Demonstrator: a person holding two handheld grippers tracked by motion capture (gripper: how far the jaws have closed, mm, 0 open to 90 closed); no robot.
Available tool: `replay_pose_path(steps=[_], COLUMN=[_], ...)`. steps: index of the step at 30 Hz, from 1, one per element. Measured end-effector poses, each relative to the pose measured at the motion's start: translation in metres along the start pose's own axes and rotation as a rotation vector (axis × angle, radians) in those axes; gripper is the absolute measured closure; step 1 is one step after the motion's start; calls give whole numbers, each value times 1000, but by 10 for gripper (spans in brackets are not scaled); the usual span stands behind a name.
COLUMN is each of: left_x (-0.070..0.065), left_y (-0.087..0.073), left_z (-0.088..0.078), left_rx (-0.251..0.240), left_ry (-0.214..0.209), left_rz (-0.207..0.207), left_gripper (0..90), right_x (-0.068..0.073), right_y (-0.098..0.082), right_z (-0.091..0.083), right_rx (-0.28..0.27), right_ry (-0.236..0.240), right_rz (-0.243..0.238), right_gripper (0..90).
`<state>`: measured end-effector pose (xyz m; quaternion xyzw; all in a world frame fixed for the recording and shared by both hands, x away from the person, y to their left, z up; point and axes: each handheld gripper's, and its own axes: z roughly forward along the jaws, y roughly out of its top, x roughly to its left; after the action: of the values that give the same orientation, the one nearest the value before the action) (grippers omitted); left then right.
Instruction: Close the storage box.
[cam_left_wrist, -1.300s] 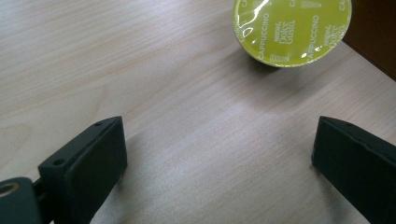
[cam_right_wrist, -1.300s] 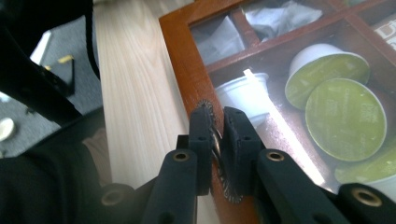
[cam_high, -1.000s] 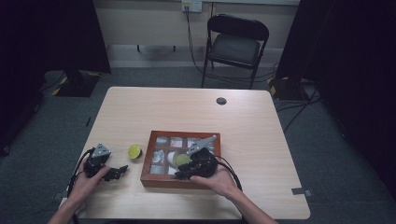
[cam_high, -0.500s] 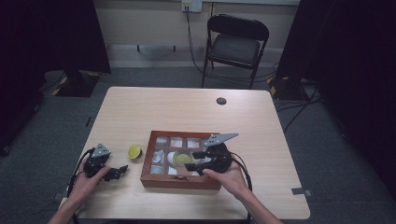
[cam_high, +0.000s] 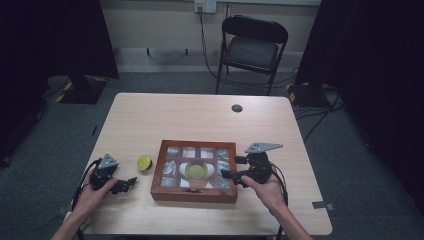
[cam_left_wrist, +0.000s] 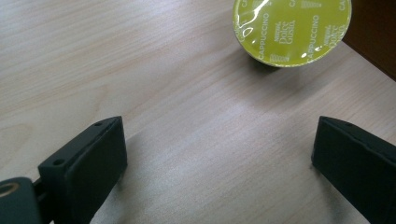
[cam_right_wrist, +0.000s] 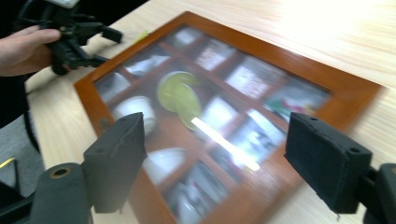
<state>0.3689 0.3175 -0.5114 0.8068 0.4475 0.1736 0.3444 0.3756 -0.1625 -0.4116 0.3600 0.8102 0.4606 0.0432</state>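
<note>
One capsule set on the box, one waiting on the worktop

The right tongs (cam_high: 231, 175) have just been spreading their jaws and now stand released, nothing between them, beside the wooden box (cam_high: 194, 192); a green capsule (cam_high: 194, 171) rests on the middle of its glass lid, so that placement looks done. The left tongs (cam_high: 129, 183) are released too, jaws wide apart over bare wood, with the second green capsule (cam_left_wrist: 292, 30) lying lid-up just ahead of them and close to the box's left side, not yet picked up. Nothing blocks that reach. Farther off, the worktop (cam_high: 200, 117) carries a small dark disc (cam_high: 237, 108), and a folding chair (cam_high: 253, 47) stands beyond.
</note>
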Motion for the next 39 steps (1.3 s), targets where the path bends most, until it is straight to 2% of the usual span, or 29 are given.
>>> replay_pose_path(steps=[4, 12, 19, 27, 29, 32, 35, 37, 38, 39], left_x=[0, 0, 0, 0, 0, 0, 0, 0, 0, 0], left_y=[0, 0, 0, 0, 0, 1, 1, 1, 1, 1], left_z=[0, 0, 0, 0, 1, 1, 1, 1, 1, 1], left_rx=[0, 0, 0, 1, 9, 10, 10, 10, 10, 10], left_ry=[0, 1, 1, 2, 9, 9, 10, 9, 9, 10], left_rz=[0, 0, 0, 0, -19, -19, -19, -20, -19, -20], left_gripper=[29, 28, 28, 28, 6, 0, 0, 0, 0, 0], right_x=[-11, -32, -60, -88, -93, -100, -102, -102, -101, -100], right_y=[-7, -23, -41, -62, -68, -76, -81, -83, -85, -85], right_z=[-13, -31, -43, -43, -42, -37, -33, -31, -30, -30], right_rx=[-17, -18, 2, 56, 79, 137, 176, 184, 179, 177], right_ry=[-51, -154, -257, -343, -366, -396, -436, -460, -477, -486], right_rz=[29, 85, 151, 222, 236, 264, 261, 259, 235, 232], right_gripper=[184, 181, 168, 174, 174, 174, 174, 166, 166, 166])
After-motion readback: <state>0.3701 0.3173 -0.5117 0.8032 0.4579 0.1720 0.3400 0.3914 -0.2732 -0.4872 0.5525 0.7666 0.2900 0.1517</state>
